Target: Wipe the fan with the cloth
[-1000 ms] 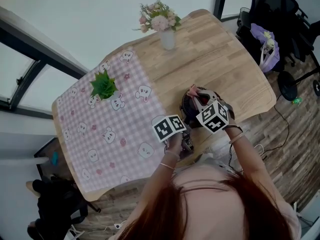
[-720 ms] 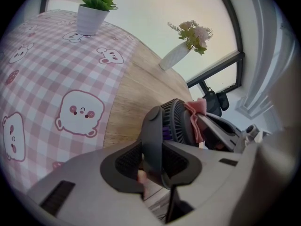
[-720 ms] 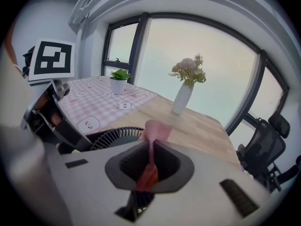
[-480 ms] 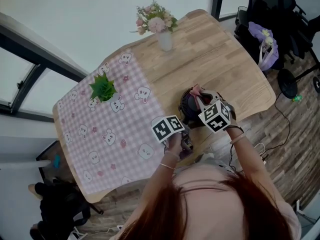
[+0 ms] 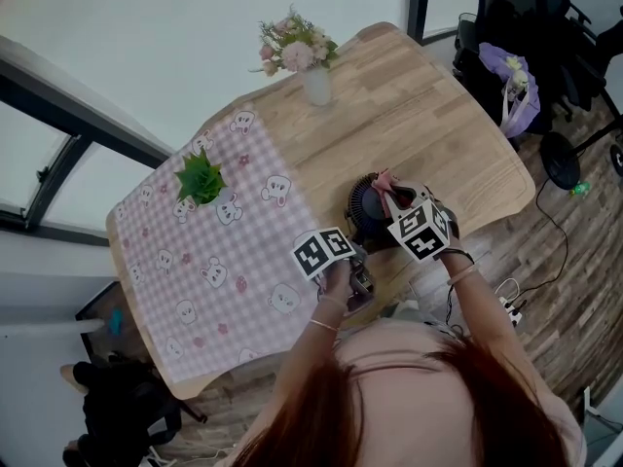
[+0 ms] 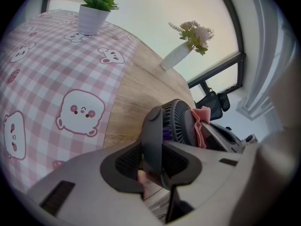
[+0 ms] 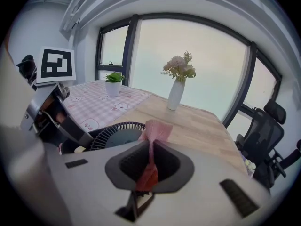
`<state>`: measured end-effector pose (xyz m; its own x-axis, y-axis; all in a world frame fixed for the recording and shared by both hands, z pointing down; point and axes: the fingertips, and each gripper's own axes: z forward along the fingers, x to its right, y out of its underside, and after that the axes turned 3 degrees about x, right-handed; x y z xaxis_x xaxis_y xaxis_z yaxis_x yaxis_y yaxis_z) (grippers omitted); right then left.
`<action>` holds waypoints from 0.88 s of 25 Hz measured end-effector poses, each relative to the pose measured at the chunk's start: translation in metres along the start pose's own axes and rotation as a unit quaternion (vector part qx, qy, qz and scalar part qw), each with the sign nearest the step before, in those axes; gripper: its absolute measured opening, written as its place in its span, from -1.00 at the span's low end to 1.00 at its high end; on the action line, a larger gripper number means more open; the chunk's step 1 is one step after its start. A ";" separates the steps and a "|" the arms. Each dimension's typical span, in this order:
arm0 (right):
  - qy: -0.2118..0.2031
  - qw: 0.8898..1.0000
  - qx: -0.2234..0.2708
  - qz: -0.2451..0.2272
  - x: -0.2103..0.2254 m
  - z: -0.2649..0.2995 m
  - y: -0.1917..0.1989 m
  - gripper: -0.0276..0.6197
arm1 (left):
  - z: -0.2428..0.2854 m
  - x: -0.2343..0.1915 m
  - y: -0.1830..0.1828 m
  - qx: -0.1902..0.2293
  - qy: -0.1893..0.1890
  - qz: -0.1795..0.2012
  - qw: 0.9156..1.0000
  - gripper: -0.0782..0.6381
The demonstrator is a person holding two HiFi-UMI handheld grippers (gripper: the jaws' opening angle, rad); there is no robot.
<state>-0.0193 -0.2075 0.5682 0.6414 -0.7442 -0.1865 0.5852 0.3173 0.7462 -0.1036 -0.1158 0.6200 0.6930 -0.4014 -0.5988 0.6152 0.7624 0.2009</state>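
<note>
Pinching one pink cloth (image 7: 155,131) between jaws closed tight on it, the right gripper (image 7: 150,166) holds its free end at the front of the single black fan (image 7: 113,134), which stands on the wooden table (image 5: 428,115) just beside the pink checked tablecloth (image 5: 195,261). The left gripper (image 6: 153,161) is clamped narrow on the fan's dark grey stand (image 6: 153,131). One potted green plant (image 5: 200,176) and one vase of flowers (image 5: 310,66) stand well apart from it

1. Body of left gripper (image 6: 153,161): pale grey shell, dark ribbed jaw pads, dark slot recesses.
2. The right gripper (image 7: 149,166) has the same build.
3. Each carries a white marker cube (image 5: 323,251) printed with black squares.
4. Person: long reddish-brown hair (image 5: 419,412), pale pink top (image 5: 389,343), thin bracelet (image 5: 324,325) on each wrist.
</note>
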 end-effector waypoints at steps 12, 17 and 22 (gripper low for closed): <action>-0.004 1.000 0.005 0.020 -0.003 -0.012 0.010 -0.84 | 0.001 0.001 0.001 -0.007 -0.002 -0.002 1.000 -0.47; -0.006 1.000 0.007 0.021 -0.008 -0.017 0.012 -0.84 | 0.000 0.000 0.001 -0.005 -0.003 0.001 1.000 -0.47; -0.013 1.000 0.008 0.024 -0.012 -0.020 0.013 -0.84 | 0.000 0.001 0.001 -0.005 -0.003 0.001 1.000 -0.47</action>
<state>-0.0092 -0.1825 0.5675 0.6558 -0.7431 -0.1331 0.5458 0.3448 0.7637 -0.1025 -0.1155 0.6191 0.6965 -0.4023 -0.5942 0.6096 0.7685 0.1943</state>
